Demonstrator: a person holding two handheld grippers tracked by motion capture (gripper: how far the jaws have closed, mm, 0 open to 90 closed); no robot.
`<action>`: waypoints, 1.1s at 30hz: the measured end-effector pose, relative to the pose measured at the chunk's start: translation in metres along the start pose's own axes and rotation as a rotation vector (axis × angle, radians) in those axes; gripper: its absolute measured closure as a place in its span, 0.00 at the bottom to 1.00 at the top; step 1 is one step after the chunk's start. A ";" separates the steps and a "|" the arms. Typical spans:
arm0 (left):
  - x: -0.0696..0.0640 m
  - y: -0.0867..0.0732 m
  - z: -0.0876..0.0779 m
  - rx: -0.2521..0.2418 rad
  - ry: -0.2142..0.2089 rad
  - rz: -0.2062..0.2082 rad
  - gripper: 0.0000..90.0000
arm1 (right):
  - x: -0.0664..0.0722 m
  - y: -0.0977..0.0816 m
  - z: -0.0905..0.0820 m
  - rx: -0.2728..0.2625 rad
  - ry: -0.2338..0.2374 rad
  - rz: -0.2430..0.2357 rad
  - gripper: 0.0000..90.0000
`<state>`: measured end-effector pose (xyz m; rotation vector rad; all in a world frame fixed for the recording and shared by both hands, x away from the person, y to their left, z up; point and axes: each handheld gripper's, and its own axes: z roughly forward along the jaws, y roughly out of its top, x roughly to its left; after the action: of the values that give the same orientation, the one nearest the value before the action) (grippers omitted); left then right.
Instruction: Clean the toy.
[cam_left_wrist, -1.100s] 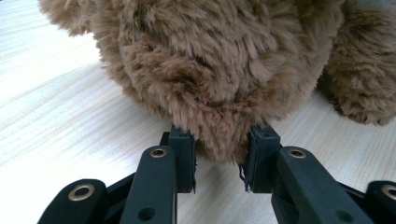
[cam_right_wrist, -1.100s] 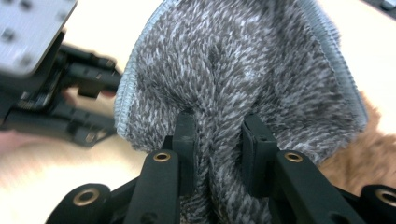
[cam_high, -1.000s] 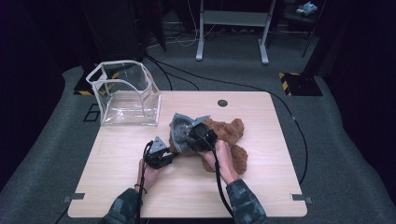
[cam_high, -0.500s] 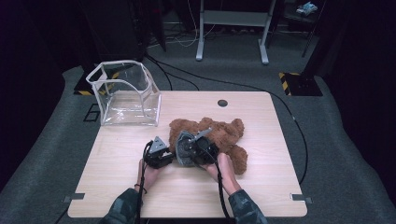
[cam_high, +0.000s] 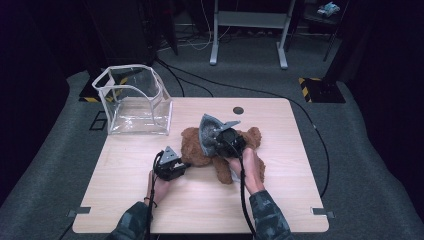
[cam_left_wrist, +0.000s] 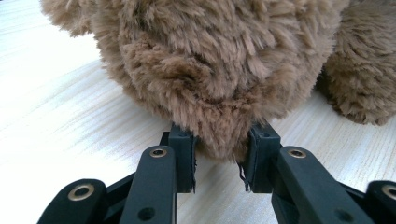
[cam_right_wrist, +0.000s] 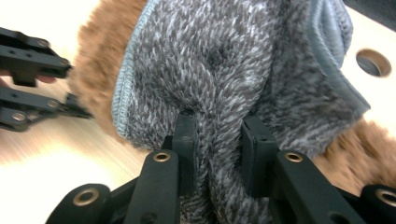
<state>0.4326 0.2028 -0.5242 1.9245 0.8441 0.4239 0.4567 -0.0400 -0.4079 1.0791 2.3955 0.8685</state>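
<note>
Step in hand, as judged: dressing the plush bear (cam_high: 220, 152) in a grey knit garment (cam_high: 212, 132). The bear lies near mid-tabletop, slightly toward the far edge, well apart from the clear plastic box (cam_high: 134, 102) at the far-left corner.

L gripper (cam_left_wrist: 219, 156): jaws narrowed onto a tuft of brown pile at the bear's near-left side, pads pressing the fur from both sides; it acts as the anchor. In the high view it (cam_high: 171, 166) sits just beside the bear toward the near edge.

R gripper (cam_right_wrist: 219, 140): jaws pinched on a fold of the garment, fabric bunched between the pads. In the high view it (cam_high: 227, 142) holds the garment over the bear's mid-body.

Next move, est.: keep the L grip firm so the bear does not slide, then draw the garment opening over the body w/ the R gripper. Needs a hold on the hem, not on fur beneath. Risk: the knit slips out of the pinch.

Materials:
- Bear: long, shaggy brown pile; soft, rounded, compressible.
- Garment: ribbed grey knit w/ stitched pale-blue edge; limp, folds readily.
- Tabletop (cam_high: 125, 200): pale wood-grain laminate, round cable hole (cam_high: 238, 110) near the far edge.
- Box: thin, transparent, rigid walls.
</note>
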 end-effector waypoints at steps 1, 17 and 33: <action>0.000 0.000 0.000 -0.001 0.002 0.007 0.76 | -0.003 -0.003 0.000 0.001 -0.008 -0.003 0.79; 0.000 0.000 0.000 -0.002 -0.001 0.006 0.76 | -0.050 -0.043 -0.026 0.052 -0.166 0.075 0.80; 0.000 0.000 0.001 0.001 0.009 0.005 0.76 | -0.030 -0.015 -0.028 -0.019 -0.080 0.053 0.79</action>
<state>0.4328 0.2020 -0.5243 1.9275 0.8451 0.4353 0.4524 -0.0818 -0.3948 1.1535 2.2988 0.8475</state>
